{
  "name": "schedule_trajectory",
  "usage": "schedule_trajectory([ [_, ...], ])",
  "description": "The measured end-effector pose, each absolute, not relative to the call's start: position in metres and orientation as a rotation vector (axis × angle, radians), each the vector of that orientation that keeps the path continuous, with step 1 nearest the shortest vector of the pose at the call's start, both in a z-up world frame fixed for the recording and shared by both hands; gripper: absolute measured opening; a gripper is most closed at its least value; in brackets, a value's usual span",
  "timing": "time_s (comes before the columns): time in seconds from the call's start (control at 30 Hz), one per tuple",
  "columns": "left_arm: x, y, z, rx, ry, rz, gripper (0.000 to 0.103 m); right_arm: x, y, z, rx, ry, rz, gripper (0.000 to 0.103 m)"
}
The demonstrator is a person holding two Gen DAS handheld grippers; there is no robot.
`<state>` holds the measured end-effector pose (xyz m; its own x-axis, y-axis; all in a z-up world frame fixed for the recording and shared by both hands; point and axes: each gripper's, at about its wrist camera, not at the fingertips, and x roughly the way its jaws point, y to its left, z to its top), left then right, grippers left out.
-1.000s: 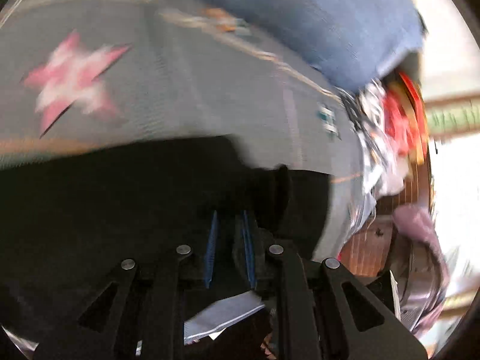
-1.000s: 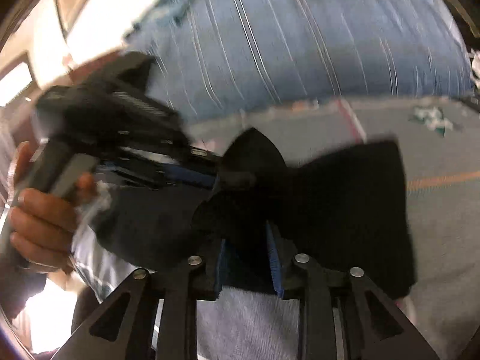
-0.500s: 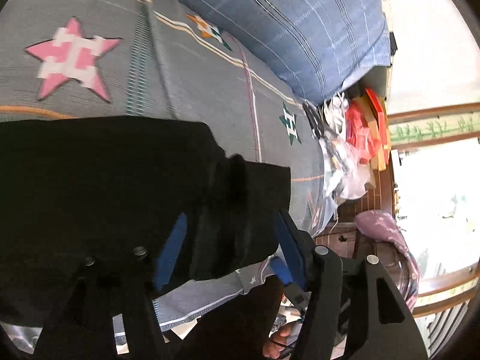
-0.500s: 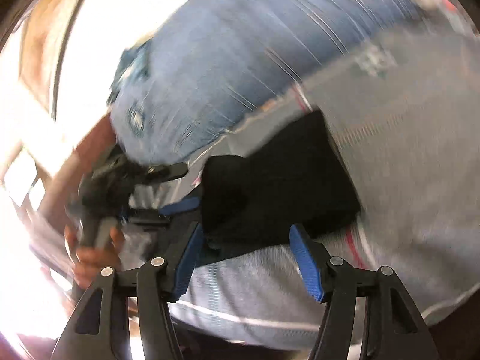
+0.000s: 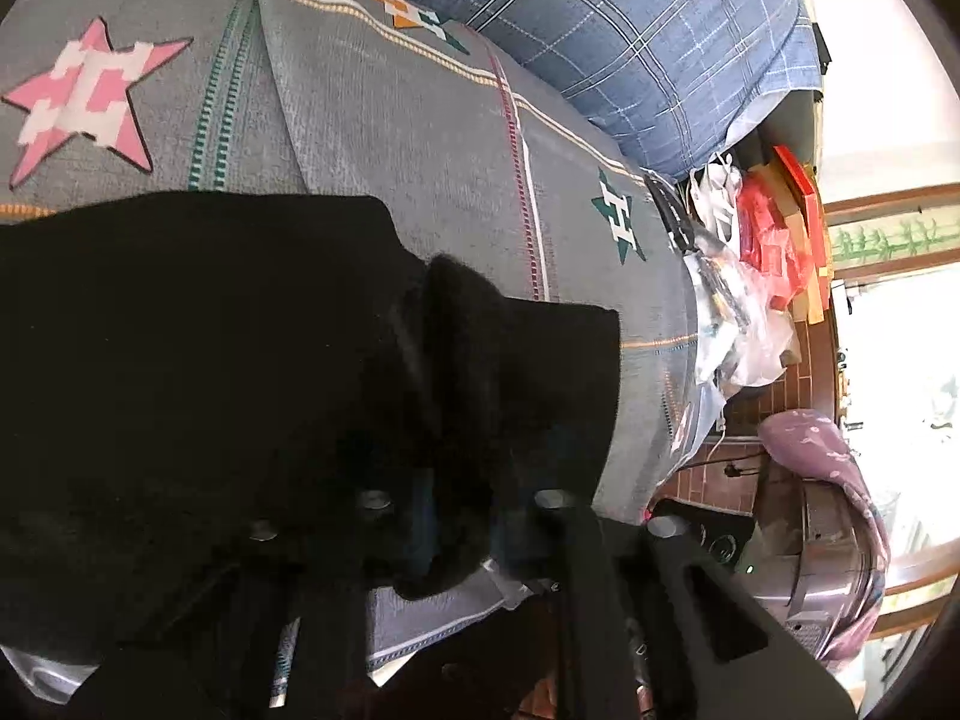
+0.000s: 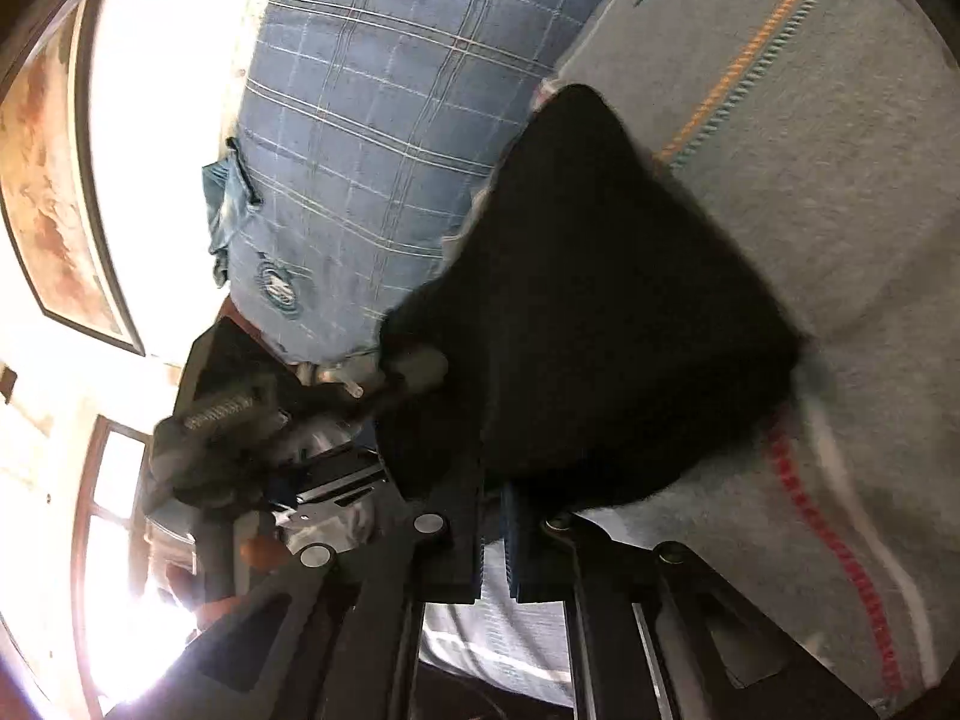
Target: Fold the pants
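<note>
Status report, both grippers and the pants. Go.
Left gripper shut on black pants. Right gripper shut on same pants, near edge. Pants bunched on grey bedspread. Nothing in the way.

The left tongs (image 5: 462, 534) are matte black with slotted linkage arms and round silver screws. The right tongs (image 6: 495, 531) match, with ribbed blue pads (image 6: 515, 540) lining their fingers.
</note>
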<state>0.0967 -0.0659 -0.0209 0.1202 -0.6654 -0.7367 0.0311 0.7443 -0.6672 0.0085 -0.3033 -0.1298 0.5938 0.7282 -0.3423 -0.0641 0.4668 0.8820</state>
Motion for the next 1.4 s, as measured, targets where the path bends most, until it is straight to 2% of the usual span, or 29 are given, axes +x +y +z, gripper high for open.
schedule_trajectory([
  [0.17, 0.086, -0.025, 0.007, -0.624, 1.252, -0.509, 0.012, 0.007, -0.279, -0.099, 0.887, 0.757, 0.696, 0.004],
  [0.37, 0.086, 0.003, -0.045, -0.659, 1.359, -0.393, 0.012, 0.014, -0.255, -0.134, 0.906, 0.902, 0.696, 0.004],
  [0.5, 0.084, 0.011, -0.044, -0.710, 1.350, -0.429, 0.012, 0.013, -0.261, -0.136, 0.906, 0.930, 0.666, 0.009],
  [0.7, 0.066, 0.023, 0.008, -0.626, 1.205, -0.484, 0.012, -0.003, -0.275, -0.064, 0.698, 0.748, 0.684, 0.010],
  [0.77, 0.064, 0.026, 0.021, -0.645, 1.157, -0.511, 0.020, -0.001, -0.287, -0.048, 0.671, 0.669, 0.638, 0.011],
  [0.83, 0.067, 0.017, 0.029, -0.642, 1.143, -0.532, 0.040, 0.008, -0.294, -0.043, 0.653, 0.645, 0.596, 0.011],
  [0.97, 0.075, -0.003, 0.032, -0.593, 1.157, -0.542, 0.041, 0.018, -0.303, -0.046, 0.749, 0.674, 0.664, 0.011],
  [1.1, 0.084, -0.006, 0.026, -0.585, 1.165, -0.523, 0.041, 0.014, -0.291, -0.062, 0.705, 0.762, 0.701, 0.012],
  [1.17, 0.093, -0.009, 0.013, -0.646, 1.227, -0.555, 0.043, 0.015, -0.297, -0.079, 0.756, 0.799, 0.692, 0.018],
  [1.23, 0.099, -0.014, 0.004, -0.681, 1.276, -0.574, 0.054, 0.018, -0.304, -0.093, 0.841, 0.819, 0.667, 0.038],
  [1.4, 0.108, -0.038, -0.015, -0.617, 1.358, -0.562, 0.056, 0.013, -0.314, -0.116, 0.983, 0.849, 0.642, 0.044],
])
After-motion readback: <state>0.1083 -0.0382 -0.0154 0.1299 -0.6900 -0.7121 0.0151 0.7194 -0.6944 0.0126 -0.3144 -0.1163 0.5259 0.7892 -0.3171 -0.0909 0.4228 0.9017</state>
